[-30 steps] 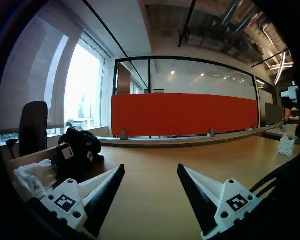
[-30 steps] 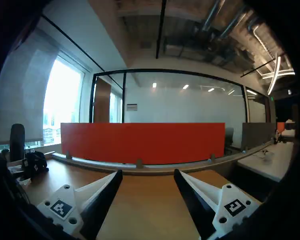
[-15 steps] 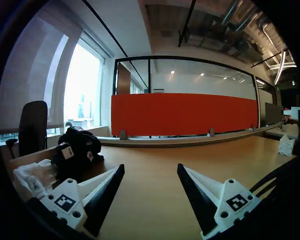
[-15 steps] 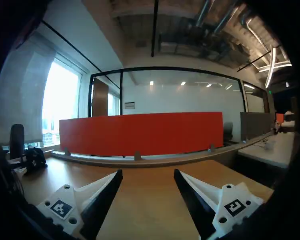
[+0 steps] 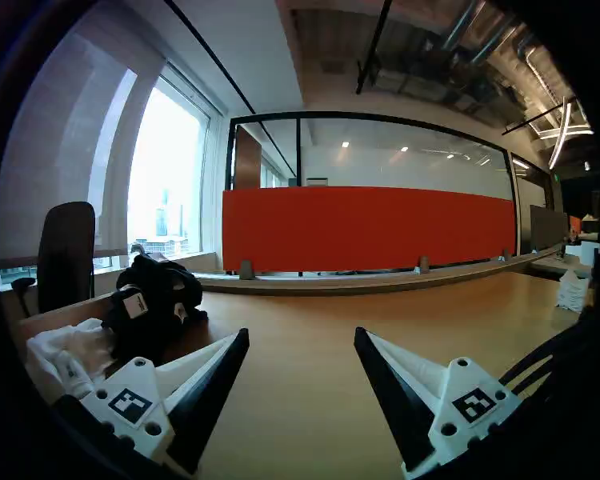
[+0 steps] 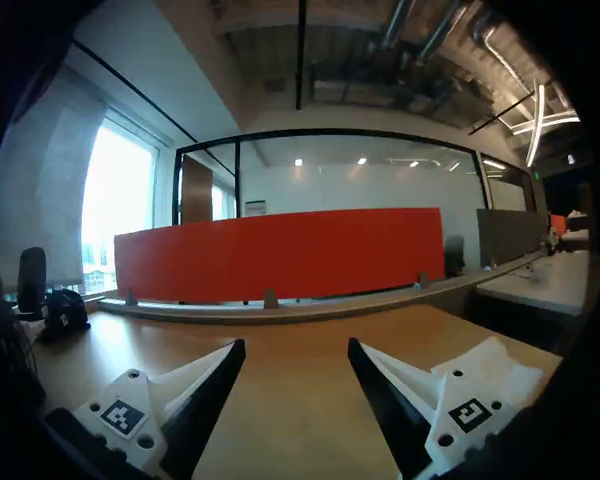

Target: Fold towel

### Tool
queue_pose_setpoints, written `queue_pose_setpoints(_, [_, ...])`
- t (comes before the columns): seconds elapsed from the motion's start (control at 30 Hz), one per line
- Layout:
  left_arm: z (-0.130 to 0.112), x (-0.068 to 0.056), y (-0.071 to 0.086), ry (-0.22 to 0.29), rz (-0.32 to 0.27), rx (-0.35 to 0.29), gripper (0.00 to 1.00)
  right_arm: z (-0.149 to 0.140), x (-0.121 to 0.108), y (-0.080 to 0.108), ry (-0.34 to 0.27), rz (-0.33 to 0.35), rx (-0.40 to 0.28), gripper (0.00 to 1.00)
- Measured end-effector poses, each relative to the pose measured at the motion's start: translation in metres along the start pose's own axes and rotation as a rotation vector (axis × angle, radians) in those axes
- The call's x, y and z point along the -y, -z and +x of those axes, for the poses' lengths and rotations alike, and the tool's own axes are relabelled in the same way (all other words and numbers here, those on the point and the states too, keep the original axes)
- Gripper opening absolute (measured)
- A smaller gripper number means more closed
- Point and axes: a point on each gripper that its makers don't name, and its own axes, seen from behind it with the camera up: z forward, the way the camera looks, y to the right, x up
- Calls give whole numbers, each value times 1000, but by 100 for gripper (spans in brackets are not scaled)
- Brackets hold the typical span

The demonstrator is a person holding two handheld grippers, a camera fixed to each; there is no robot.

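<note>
On the wooden table (image 5: 316, 320), we see a crumpled white cloth, possibly the towel (image 5: 60, 352), beside a black bundle (image 5: 152, 304), while the left gripper (image 5: 300, 330) and right gripper (image 6: 295, 342) stand spread wide and empty.

1 red partition (image 5: 368, 228); left of it 1 chair (image 5: 66, 256), 1 black bundle (image 5: 152, 308), 1 white towel (image 5: 64, 352); right of it, 1 white wad (image 5: 573, 292).
</note>
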Motion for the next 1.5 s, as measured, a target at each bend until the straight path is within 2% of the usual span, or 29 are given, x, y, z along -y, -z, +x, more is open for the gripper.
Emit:
queue_pose_setpoints(0.27, [0,0,0,0,0,0,98,-16,-1,-2,11,1,13,100])
queue_pose_setpoints(0.6, [-1,0,1,0,0,0,98,-34,-6,-2,-11,-9,37,100])
queue_pose_setpoints(1.1, [0,0,0,0,0,0,98,-42,9,3,68,15,29,100])
queue_pose_setpoints(1.5, [0,0,0,0,0,0,98,-40,11,2,75,11,31,99])
